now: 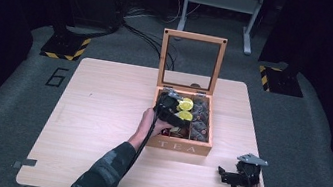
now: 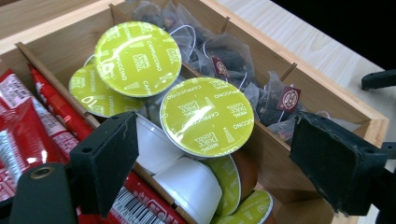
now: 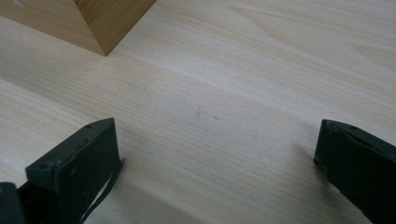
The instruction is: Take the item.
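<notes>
- High view: I see a pale wood bench (image 1: 100,113) on grey floor (image 1: 11,99), dark room around it. The tea box (image 1: 179,146) sits near the bench's middle, glass lid (image 1: 191,59) upright at its far side. Two hazard-striped stand bases (image 1: 65,47) and a metal frame (image 1: 222,1) lie beyond the box. My left gripper (image 1: 172,109) hangs over the box's left compartments; my right gripper (image 1: 235,175) rests on the bench, right of the box and apart from it.
- Left gripper view: fingers (image 2: 105,163) spread wide, gripping nothing, above green-lidded capsules (image 2: 205,116) in the box; tea bags (image 2: 243,70) lie beyond them, red sachets (image 2: 28,116) beside.
- Right gripper view: fingers (image 3: 79,163) wide apart, empty, over bare bench; the box's corner shows ahead.
</notes>
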{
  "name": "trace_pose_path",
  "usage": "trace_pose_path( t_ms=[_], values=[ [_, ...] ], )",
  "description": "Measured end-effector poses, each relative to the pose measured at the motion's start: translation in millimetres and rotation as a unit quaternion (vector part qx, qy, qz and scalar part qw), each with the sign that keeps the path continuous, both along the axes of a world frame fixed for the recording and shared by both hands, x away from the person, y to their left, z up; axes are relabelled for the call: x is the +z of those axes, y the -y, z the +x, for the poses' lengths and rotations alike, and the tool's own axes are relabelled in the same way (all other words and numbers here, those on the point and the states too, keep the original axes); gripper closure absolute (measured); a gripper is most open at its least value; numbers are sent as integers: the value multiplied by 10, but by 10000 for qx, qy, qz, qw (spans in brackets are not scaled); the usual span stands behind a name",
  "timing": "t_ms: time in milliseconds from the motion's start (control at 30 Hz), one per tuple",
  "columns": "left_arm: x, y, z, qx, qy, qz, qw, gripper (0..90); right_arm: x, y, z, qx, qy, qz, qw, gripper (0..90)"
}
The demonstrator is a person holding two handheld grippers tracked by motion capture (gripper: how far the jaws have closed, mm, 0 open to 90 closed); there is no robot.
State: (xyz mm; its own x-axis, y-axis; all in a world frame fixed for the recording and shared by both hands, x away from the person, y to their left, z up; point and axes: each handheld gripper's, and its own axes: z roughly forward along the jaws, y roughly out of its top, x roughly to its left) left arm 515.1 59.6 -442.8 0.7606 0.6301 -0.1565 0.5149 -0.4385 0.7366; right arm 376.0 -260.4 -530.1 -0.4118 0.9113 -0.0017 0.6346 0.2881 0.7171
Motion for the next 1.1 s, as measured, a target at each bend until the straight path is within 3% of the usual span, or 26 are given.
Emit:
trace_pose_path(
  t_ms=[33, 433, 667, 1100],
  values=[
    [-5, 19, -2, -12, 10, 90, 10000, 151, 0, 0, 0, 0, -1, 0, 10000, 0],
    [-55, 96, 55, 28, -53, 243, 9997, 258, 0, 1, 0, 4, 0, 1, 10000, 0],
    [-107, 78, 111, -16, -190, 164, 9997, 322, 0, 1, 0, 2, 0, 0, 10000, 0],
    [-102, 192, 109, 11, -104, 443, 9990, 370, -1, 5, 1, 21, 26, -13, 10000, 0]
  ],
)
